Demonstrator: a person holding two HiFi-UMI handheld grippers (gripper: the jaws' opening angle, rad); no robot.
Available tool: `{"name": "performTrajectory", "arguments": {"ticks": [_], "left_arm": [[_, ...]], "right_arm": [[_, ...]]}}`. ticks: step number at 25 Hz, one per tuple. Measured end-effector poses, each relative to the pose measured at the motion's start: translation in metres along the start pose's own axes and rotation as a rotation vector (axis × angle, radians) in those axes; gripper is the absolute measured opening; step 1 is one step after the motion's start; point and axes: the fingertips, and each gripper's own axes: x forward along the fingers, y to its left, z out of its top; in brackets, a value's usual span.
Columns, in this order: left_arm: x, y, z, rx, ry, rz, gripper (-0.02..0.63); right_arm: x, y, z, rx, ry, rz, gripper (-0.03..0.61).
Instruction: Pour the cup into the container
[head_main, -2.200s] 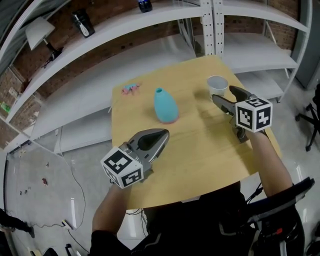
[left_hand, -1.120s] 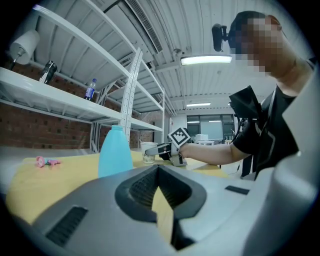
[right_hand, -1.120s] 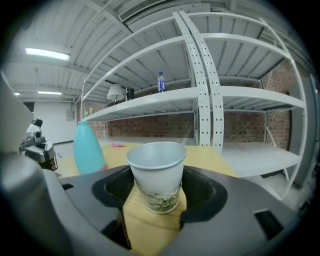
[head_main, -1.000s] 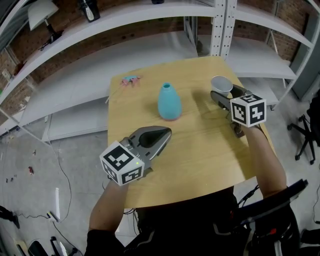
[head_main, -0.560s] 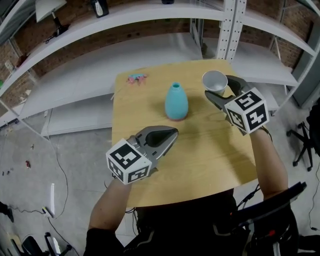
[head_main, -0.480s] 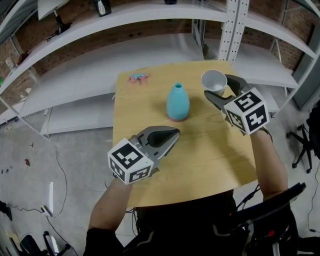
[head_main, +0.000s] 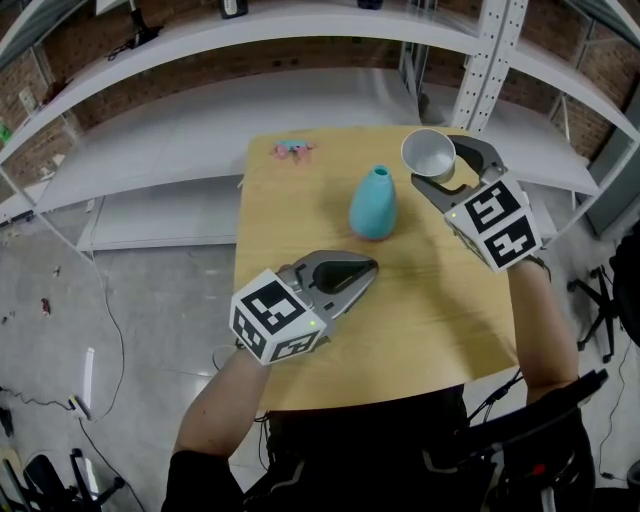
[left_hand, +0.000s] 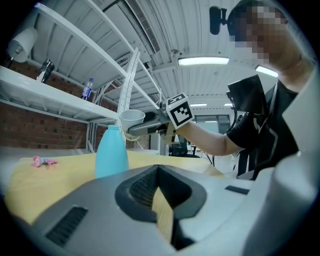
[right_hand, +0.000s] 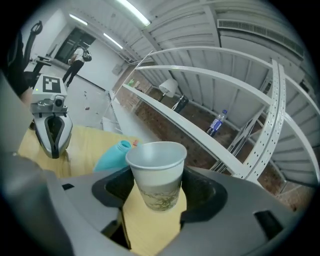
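While the right gripper (head_main: 432, 172) clamps the white cup (head_main: 428, 153) upright – beside the blue container's (head_main: 373, 203) neck, apart from it – the left gripper (head_main: 358, 273) sits nearer the person, jaws together, empty.

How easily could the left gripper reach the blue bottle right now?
Probably yes: the left gripper points at the bottle across the table, nothing between, though its shut jaws would need opening.
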Motion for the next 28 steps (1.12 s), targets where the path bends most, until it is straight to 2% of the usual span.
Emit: {"name": "performTrajectory", "arguments": {"ticks": [5,12,28], "left_arm": [[-0.003,0.000,0.000,0.003,0.004,-0.003,-0.006],[-0.003,-0.001,0.000,0.001,0.001,-0.006,-0.006],[-0.003,-0.004,0.000,0.003,0.000,-0.016,-0.006]], "right_arm": [[0.006,0.007,0.009,-0.048,0.018,0.015,0.302],[0.011,0.006,0.015,-0.184,0.053,-0.026,0.302],[0.015,0.007,0.022,-0.400,0.094,-0.078,0.302]]}}
